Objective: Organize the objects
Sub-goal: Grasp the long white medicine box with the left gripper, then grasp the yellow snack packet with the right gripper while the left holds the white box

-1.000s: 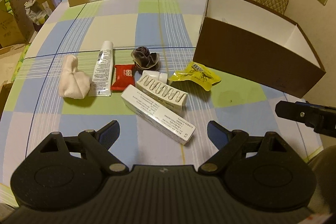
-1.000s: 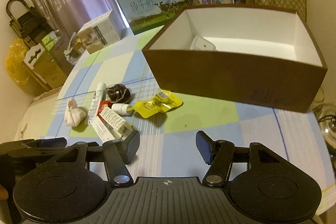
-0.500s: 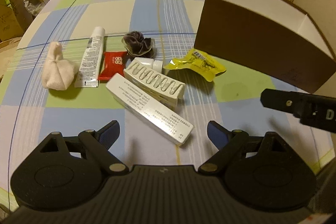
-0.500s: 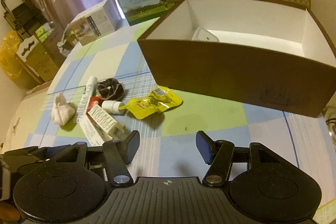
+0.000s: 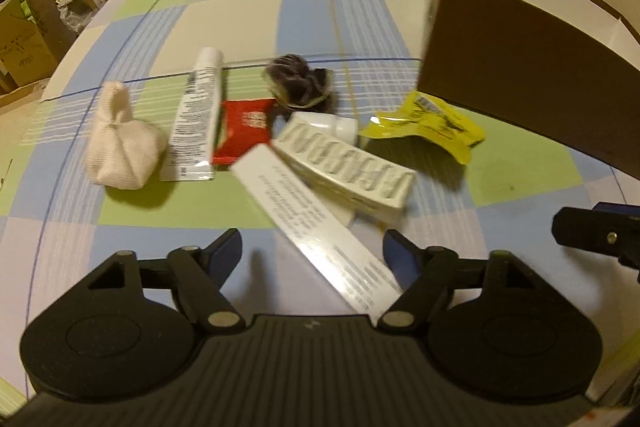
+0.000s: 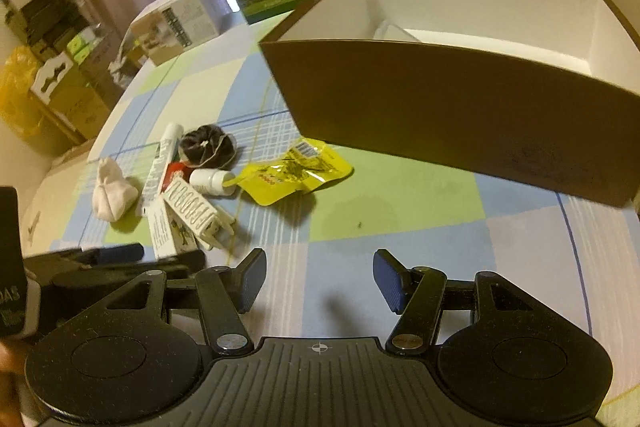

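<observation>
Two claws stand wide open and hold nothing: the left claw (image 5: 312,253) hangs low over the near end of a long white carton (image 5: 316,231), and the right claw (image 6: 320,281) hangs over a bare part of the checked tabletop (image 6: 400,203). The small things lie together on the tabletop: a white cloth bundle (image 5: 120,143), a white tube (image 5: 196,119), a red packet (image 5: 244,129), a dark scrunchie (image 5: 298,85), a ribbed white box (image 5: 352,171) and a yellow pouch (image 5: 432,123). The brown box (image 6: 460,107) stands just behind the yellow pouch, with one white item (image 6: 394,31) inside.
</observation>
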`<action>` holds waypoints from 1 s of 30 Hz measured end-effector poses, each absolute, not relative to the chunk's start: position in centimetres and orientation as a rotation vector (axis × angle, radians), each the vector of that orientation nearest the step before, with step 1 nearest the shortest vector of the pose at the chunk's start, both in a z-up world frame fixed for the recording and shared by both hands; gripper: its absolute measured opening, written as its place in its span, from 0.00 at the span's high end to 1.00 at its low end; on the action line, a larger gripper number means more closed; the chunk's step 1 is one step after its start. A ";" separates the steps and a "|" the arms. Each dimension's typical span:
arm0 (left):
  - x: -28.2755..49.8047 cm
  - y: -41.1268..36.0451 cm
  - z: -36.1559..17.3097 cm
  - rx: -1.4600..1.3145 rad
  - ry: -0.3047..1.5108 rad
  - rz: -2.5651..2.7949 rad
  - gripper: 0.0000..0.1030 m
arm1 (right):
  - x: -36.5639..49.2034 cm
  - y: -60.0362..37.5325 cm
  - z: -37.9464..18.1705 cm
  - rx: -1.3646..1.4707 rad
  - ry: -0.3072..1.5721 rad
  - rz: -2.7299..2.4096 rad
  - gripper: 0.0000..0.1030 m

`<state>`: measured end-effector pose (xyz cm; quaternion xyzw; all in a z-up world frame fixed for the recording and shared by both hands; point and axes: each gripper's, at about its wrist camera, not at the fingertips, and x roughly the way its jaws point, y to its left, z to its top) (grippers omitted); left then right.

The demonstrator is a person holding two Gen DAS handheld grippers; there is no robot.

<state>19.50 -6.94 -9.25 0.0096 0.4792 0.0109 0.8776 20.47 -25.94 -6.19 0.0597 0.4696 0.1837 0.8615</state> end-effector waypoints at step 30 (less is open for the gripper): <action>20.7 -1.5 -10.1 0.051 0.936 0.034 0.78 | 23.7 -14.6 -14.1 -0.671 0.661 0.549 0.60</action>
